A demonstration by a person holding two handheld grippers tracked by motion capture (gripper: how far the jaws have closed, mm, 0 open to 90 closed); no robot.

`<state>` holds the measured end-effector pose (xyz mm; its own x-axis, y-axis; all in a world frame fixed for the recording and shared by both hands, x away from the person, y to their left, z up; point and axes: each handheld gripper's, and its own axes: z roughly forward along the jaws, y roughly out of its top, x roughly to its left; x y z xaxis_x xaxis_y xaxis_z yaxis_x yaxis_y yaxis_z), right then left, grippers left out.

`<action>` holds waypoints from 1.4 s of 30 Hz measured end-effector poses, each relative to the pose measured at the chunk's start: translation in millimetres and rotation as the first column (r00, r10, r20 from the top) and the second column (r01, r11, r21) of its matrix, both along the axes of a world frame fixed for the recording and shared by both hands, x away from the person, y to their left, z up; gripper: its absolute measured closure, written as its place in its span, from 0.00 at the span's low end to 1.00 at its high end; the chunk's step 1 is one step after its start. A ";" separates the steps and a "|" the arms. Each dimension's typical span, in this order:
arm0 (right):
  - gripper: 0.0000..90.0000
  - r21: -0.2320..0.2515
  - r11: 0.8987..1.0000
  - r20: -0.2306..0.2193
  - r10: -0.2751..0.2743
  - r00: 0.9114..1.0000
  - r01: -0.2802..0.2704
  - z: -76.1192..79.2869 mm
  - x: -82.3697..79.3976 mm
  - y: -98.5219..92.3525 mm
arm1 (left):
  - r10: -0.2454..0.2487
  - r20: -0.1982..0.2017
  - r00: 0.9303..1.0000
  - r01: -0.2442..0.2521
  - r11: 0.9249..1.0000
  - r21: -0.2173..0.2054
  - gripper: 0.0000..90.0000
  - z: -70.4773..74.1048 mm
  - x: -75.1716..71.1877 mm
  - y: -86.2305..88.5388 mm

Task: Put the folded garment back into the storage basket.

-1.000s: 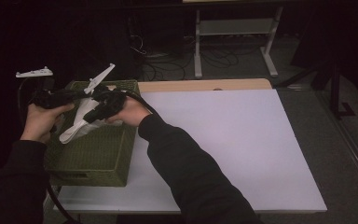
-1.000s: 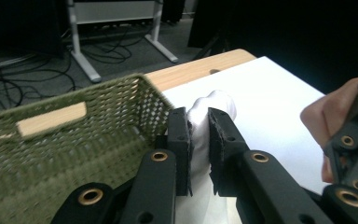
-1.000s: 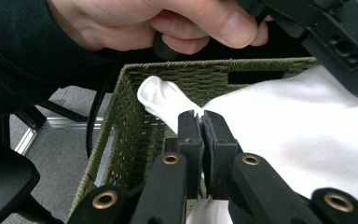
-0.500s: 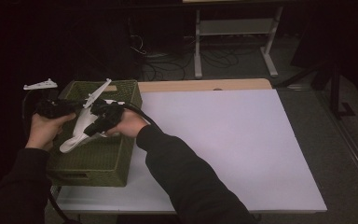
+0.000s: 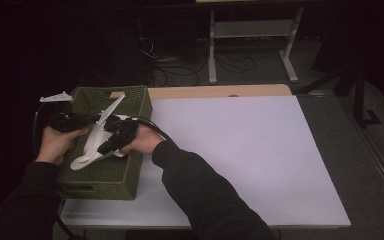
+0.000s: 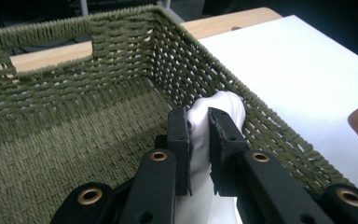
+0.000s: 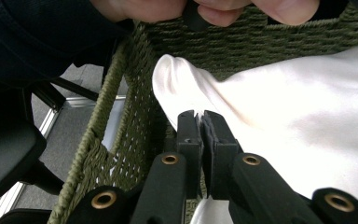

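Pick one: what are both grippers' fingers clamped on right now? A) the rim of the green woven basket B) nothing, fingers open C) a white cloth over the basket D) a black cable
C: the left gripper and the right gripper each pinch a fold of the white cloth, which hangs over the green woven basket.

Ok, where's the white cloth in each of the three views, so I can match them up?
High view: the white cloth hangs over the green basket at left, between both grippers.
Left gripper view: bottom centre, pinched between the left gripper, against the basket's right wall.
Right gripper view: right half, with the right gripper clamped on its edge.
Shared landmark: the basket's woven green rim.
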<state>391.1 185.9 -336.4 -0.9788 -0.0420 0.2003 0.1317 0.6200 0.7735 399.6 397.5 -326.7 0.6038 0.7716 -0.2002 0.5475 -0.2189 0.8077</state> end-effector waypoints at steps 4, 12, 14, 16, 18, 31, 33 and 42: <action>0.86 -0.002 1.000 -0.037 -0.001 0.999 0.001 -3.2 0.8 -3.2 | 0.004 -0.032 0.999 -0.004 1.000 0.005 0.88 -7.9 3.8 0.3; 0.72 0.037 0.998 -0.040 -0.043 0.998 0.044 2.5 5.9 -21.4 | 0.033 -0.061 0.998 -0.031 0.999 0.033 0.88 -16.8 8.9 2.0; 0.69 0.045 0.997 -0.044 -0.056 0.997 0.058 5.6 6.8 -26.0 | 0.037 -0.062 0.997 -0.034 0.999 0.041 0.88 -16.3 9.5 1.0; 0.67 0.057 0.996 -0.043 -0.069 0.997 0.072 8.3 7.6 -30.4 | 0.039 -0.063 0.997 -0.036 0.998 0.046 0.88 -16.2 10.1 0.5; 0.64 0.062 0.995 -0.042 -0.074 0.996 0.077 11.4 7.6 -35.1 | 0.044 -0.066 0.997 -0.040 0.998 0.050 0.88 -16.1 10.9 0.4; 0.46 0.057 0.985 -0.013 -0.161 0.987 0.161 23.2 7.6 -71.9 | 0.080 -0.075 0.994 -0.075 0.994 0.074 0.85 -18.5 16.8 3.1; 0.44 0.053 0.983 -0.008 -0.175 0.984 0.176 23.6 8.5 -77.8 | 0.087 -0.069 0.994 -0.081 0.993 0.080 0.84 -18.5 17.2 4.0; 0.38 0.059 0.969 0.002 -0.241 0.970 0.241 25.6 12.8 -105.5 | 0.124 -0.043 0.991 -0.120 0.990 0.079 0.73 -10.2 13.9 12.4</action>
<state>403.9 80.4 -310.8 -0.9633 0.1844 0.1951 0.2644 0.5251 0.8089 413.4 409.9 -337.0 0.4956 0.8529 -0.1644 0.6112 -0.2079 0.7637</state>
